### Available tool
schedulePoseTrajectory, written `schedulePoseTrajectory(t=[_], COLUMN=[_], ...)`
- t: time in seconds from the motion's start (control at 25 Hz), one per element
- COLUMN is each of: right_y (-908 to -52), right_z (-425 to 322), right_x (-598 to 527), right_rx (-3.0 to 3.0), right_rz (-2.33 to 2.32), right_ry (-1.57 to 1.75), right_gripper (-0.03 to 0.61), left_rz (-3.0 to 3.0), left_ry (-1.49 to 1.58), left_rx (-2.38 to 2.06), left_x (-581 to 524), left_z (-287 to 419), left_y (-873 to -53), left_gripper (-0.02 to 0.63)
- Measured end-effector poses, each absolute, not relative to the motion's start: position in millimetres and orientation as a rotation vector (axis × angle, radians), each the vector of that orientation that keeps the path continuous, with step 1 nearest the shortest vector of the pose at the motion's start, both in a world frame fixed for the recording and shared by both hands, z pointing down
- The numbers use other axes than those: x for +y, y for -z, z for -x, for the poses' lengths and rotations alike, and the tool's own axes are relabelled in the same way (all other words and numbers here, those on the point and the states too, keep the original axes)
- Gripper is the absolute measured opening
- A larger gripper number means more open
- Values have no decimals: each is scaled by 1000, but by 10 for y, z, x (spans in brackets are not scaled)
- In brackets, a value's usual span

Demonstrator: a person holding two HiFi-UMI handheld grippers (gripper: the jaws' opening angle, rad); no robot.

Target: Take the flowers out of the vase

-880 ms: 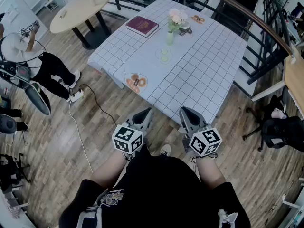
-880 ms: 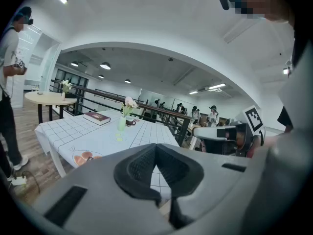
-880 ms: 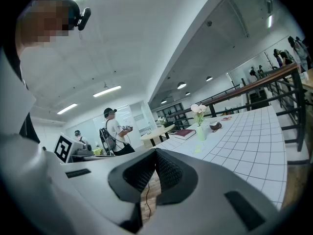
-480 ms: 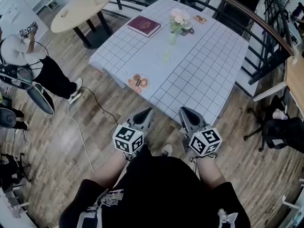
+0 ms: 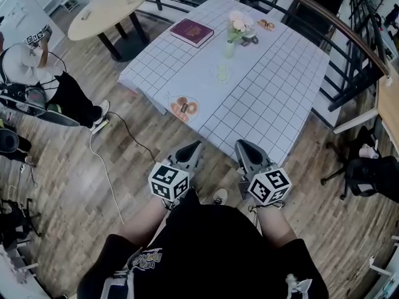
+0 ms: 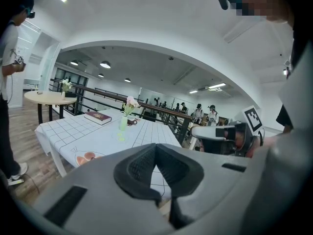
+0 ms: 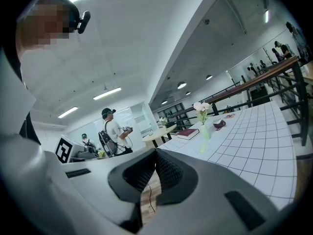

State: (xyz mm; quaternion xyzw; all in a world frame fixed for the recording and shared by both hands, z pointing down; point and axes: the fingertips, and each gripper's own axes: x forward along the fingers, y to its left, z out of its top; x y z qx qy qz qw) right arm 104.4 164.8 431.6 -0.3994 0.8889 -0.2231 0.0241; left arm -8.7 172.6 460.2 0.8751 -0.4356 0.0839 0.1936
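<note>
Tablecloth [image 5: 268,98] — white cloth with a thin grid, matt. Floor [image 5: 124,185] is wood plank, low sheen. The vase [image 5: 229,48] looks like pale green translucent glass. Left gripper [image 5: 194,146] and right gripper [image 5: 240,144] — matt grey plastic shells, ribbed black pads [image 6: 139,168].

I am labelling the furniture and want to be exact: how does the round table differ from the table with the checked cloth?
The round table has a bare pale top; the table with the checked cloth is four-cornered and covered in white. The round table stands farther from the person, the cloth table nearer. The cloth table carries a dark red book, the round table none. Both hold flowers.
</note>
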Motion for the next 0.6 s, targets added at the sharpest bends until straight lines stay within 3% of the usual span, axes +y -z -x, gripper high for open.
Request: schedulePoseTrajectory(t=[0.6], right_y=[-4328], right_z=[-864], right_x=[1431], right_rx=[2726], right_rz=[1255], right_ry=[722], right_gripper=[21], left_rz=[-2464], left_ry=[-264], left_rx=[-1206], left_x=[1542], left_z=[273], left_y=[-4574], left_gripper=[8])
